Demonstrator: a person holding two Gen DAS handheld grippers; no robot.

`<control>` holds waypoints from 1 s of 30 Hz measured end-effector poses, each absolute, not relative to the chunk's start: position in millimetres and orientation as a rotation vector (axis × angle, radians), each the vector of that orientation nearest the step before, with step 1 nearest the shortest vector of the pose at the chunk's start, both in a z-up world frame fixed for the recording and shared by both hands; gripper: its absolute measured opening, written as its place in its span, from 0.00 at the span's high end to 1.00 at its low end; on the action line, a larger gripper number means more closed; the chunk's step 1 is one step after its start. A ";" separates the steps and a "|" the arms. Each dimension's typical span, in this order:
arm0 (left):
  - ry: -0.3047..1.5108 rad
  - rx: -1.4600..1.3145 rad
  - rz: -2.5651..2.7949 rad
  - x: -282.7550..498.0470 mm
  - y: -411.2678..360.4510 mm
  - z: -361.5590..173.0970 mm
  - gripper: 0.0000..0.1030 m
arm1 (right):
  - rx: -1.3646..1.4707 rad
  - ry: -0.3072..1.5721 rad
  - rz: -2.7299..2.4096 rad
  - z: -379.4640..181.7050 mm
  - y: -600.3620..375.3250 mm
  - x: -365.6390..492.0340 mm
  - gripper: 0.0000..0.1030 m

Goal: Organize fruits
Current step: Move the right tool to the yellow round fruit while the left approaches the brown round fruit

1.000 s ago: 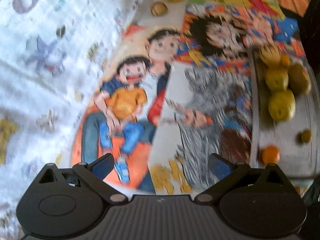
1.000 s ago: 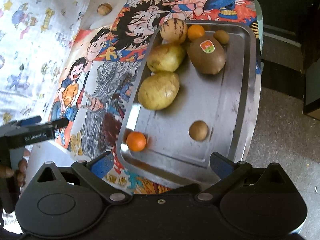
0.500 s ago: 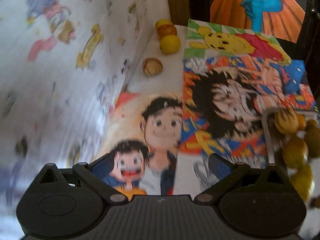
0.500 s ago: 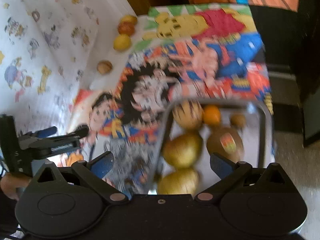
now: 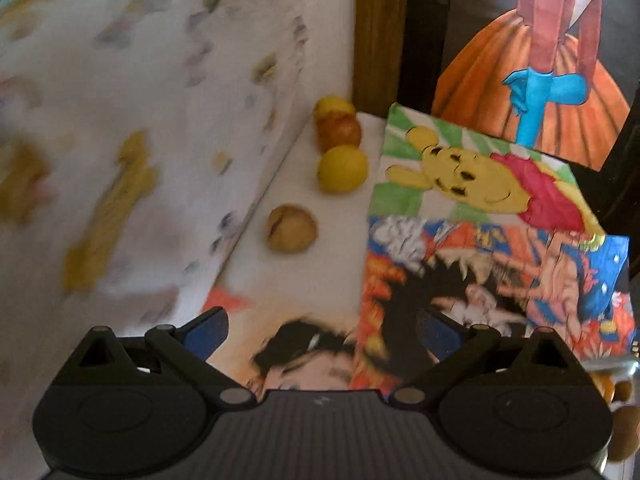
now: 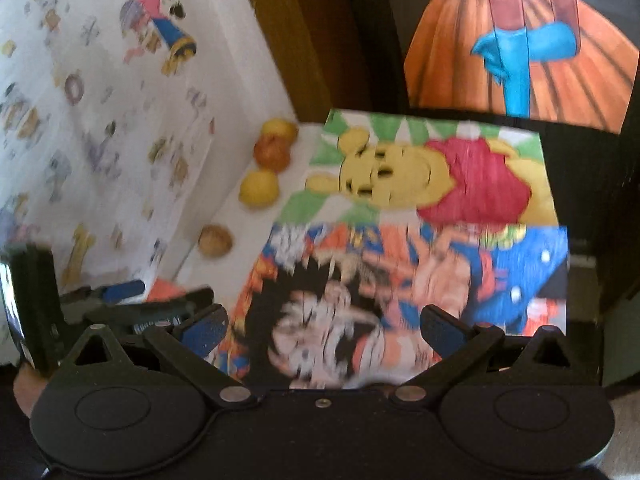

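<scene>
Cartoon posters cover the desk [image 5: 320, 276], and a white printed sheet climbs the wall on its left.

From the left wrist camera, four loose fruits sit in a line along the foot of that wall: a tan round fruit [image 5: 292, 229] nearest, then a yellow lemon [image 5: 343, 168], a reddish fruit [image 5: 339, 131] and another yellow fruit [image 5: 334, 107] at the far corner. A second ago this camera looked down on the posters with the metal tray beside them; now only a sliver of the tray's rim [image 5: 612, 366] shows at the lower right, with fruit beneath it. The left gripper [image 5: 320, 334] has swung up and forward toward the line of stray fruit. Its jaws are spread wide with nothing between them.

From the right wrist camera, the same four fruits lie along the wall, the tan one [image 6: 215, 241] closest. A second ago this view was filled by the tray and its fruit; the tray has dropped out of sight entirely. The right gripper [image 6: 324, 330] has lifted and turned the same way, jaws parted and empty. The left gripper [image 6: 132, 300] shows at the lower left, ahead of it and nearer the fruit.

Both tools turning from tray to strays suggests the next pick is beginning. The tan fruit looks the likeliest first target for the left one.
</scene>
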State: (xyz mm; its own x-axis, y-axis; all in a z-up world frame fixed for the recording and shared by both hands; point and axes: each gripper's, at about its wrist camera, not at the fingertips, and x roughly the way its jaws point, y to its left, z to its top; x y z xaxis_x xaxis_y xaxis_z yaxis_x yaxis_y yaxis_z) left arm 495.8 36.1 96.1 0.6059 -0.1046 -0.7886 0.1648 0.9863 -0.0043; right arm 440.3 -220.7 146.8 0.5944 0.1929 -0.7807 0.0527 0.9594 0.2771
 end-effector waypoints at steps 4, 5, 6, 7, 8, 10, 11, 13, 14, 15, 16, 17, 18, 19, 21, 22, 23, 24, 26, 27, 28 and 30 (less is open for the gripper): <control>0.887 0.128 -0.199 514.8 27.3 84.4 0.01 | 0.259 0.922 0.066 145.0 -219.0 461.7 0.01; 0.893 0.147 -0.210 518.2 26.8 81.7 0.01 | 0.250 0.920 0.065 143.4 -218.0 466.4 0.01; 0.894 0.163 -0.230 520.4 27.8 80.2 0.01 | 0.244 0.921 0.065 141.2 -216.3 471.2 0.01; 0.892 0.180 -0.261 522.1 30.1 78.7 0.01 | 0.242 0.924 0.068 138.2 -214.3 476.5 0.01; 0.888 0.191 -0.281 523.0 32.3 78.0 0.01 | 0.241 0.930 0.073 134.3 -211.9 482.7 0.01; 0.882 0.202 -0.294 524.6 37.5 76.6 0.01 | 0.234 0.937 0.088 126.9 -206.8 496.1 0.01; 0.882 0.202 -0.294 526.7 40.4 75.8 0.01 | 0.227 0.939 0.098 123.4 -203.6 503.4 0.01; 0.882 0.197 -0.288 530.7 46.3 74.3 0.01 | 0.207 0.943 0.133 115.8 -196.4 521.0 0.01; 0.881 0.193 -0.278 533.3 48.5 73.8 0.01 | 0.195 0.943 0.160 111.7 -192.3 531.5 0.01; 0.880 0.186 -0.272 535.0 50.9 73.7 0.01 | 0.186 0.944 0.191 107.5 -188.4 541.9 0.01; 0.878 0.180 -0.274 536.3 52.2 73.0 0.01 | 0.177 0.944 0.229 102.6 -184.6 553.3 0.01; 0.875 0.177 -0.280 537.2 53.1 72.1 0.01 | 0.167 0.944 0.265 97.5 -181.0 564.2 0.01; 0.869 0.176 -0.290 537.5 53.7 71.1 0.01 | 0.152 0.952 0.290 92.6 -176.8 575.1 0.01; 0.861 0.176 -0.303 537.9 53.8 69.6 0.01 | 0.131 0.960 0.317 88.1 -171.2 586.7 0.01; 0.853 0.184 -0.321 539.5 50.7 65.6 0.01 | 0.095 0.950 0.374 79.9 -164.1 605.0 0.01; 0.851 0.186 -0.321 541.1 48.6 63.7 0.01 | 0.083 0.943 0.392 76.5 -161.0 612.9 0.01; 0.847 0.184 -0.321 542.5 47.5 62.7 0.01 | 0.074 0.942 0.404 72.8 -158.3 620.8 0.01; 0.841 0.178 -0.318 544.0 47.1 61.5 0.01 | 0.071 0.947 0.412 68.5 -155.4 629.7 0.01; 0.835 0.164 -0.298 550.0 46.9 58.0 0.01 | 0.074 0.968 0.421 59.2 -150.6 647.0 0.01; 0.838 0.161 -0.280 554.3 46.8 55.7 0.01 | 0.077 0.978 0.421 54.5 -149.0 654.1 0.01; 0.844 0.159 -0.258 558.9 46.3 53.1 0.01 | 0.082 0.989 0.421 50.0 -148.1 661.4 0.01; 0.862 0.156 -0.241 568.5 42.8 49.4 0.01 | 0.078 1.008 0.419 41.4 -142.7 675.0 0.01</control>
